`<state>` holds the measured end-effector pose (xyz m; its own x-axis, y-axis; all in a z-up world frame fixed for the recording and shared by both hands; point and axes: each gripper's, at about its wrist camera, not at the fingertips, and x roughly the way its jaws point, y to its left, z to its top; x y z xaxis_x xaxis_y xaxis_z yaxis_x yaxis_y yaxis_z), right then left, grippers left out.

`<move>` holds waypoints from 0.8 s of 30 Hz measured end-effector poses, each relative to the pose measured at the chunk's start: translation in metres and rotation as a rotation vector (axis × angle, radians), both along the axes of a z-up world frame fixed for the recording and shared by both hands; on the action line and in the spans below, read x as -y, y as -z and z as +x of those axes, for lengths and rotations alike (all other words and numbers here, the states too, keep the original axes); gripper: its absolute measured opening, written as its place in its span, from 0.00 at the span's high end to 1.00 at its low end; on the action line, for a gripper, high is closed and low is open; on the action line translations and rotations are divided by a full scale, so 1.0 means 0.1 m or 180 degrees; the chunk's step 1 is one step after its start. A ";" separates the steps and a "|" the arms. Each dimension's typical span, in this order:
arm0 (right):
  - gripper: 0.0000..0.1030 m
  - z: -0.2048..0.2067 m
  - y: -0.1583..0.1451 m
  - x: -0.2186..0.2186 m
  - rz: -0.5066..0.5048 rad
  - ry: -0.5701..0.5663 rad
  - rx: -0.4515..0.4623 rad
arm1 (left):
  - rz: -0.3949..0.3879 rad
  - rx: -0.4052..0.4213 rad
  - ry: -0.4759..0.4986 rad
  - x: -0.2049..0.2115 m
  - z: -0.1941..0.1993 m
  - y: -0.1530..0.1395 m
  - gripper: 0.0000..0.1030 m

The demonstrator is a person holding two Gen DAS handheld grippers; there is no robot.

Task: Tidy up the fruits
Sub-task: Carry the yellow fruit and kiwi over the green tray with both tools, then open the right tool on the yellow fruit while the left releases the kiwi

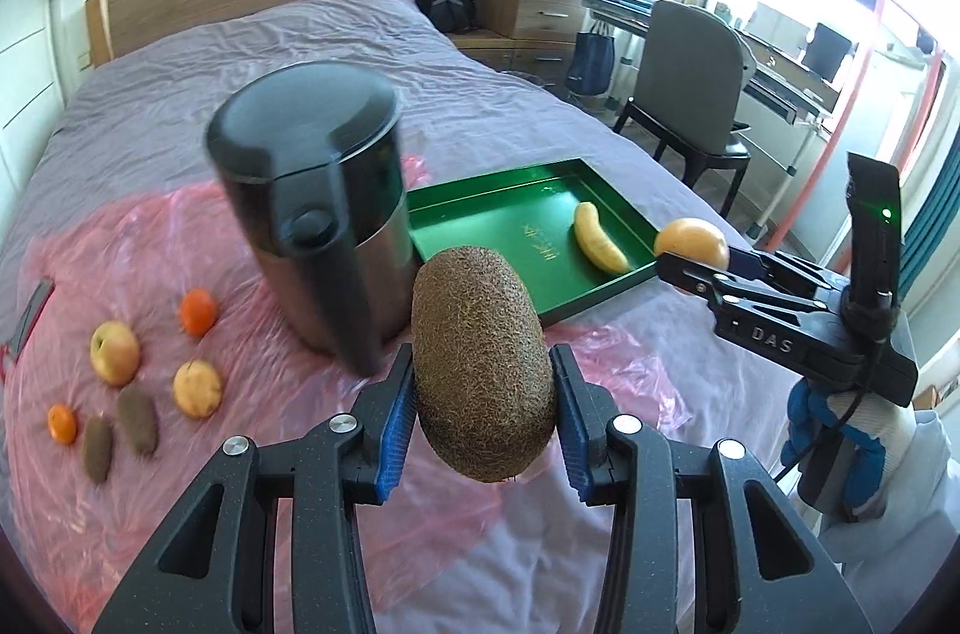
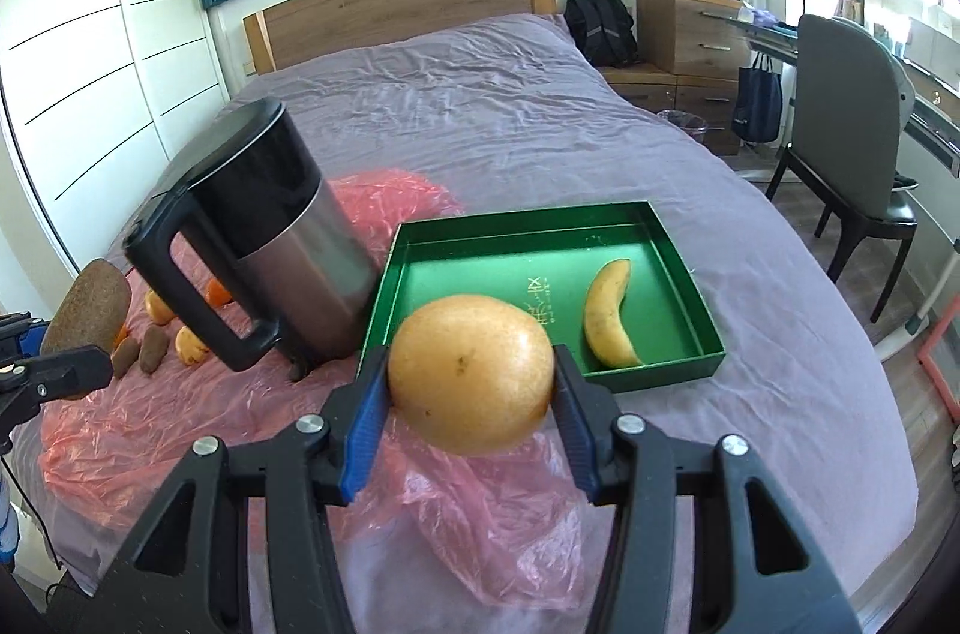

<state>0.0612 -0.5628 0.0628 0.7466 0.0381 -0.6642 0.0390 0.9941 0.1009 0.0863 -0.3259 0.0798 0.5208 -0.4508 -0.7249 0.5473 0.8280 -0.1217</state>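
Observation:
My left gripper is shut on a brown fuzzy kiwi, held above the pink plastic sheet. My right gripper is shut on a round orange-yellow fruit, which hangs just in front of the green tray. A banana lies alone in that tray. In the left wrist view the right gripper and its fruit sit at the tray's near right corner. On the pink sheet at the left lie several loose fruits: an apple, oranges and kiwis.
A steel and black kettle stands on the sheet between the loose fruits and the tray. All of it rests on a bed with a purple cover. A chair, desk and drawers stand to the right of the bed.

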 end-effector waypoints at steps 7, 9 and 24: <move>0.77 0.44 0.24 0.26 0.0044 0.0061 -0.0082 | 0.0060 -0.0041 0.0131 0.55 0.34 0.17 0.64; 0.77 0.56 0.36 0.30 0.0059 0.0053 -0.0140 | 0.0084 -0.0082 0.0111 0.66 0.46 0.26 0.64; 0.77 1.18 0.99 0.46 0.0050 -0.0001 -0.0326 | 0.0372 -0.0217 -0.0075 1.17 1.18 0.95 0.64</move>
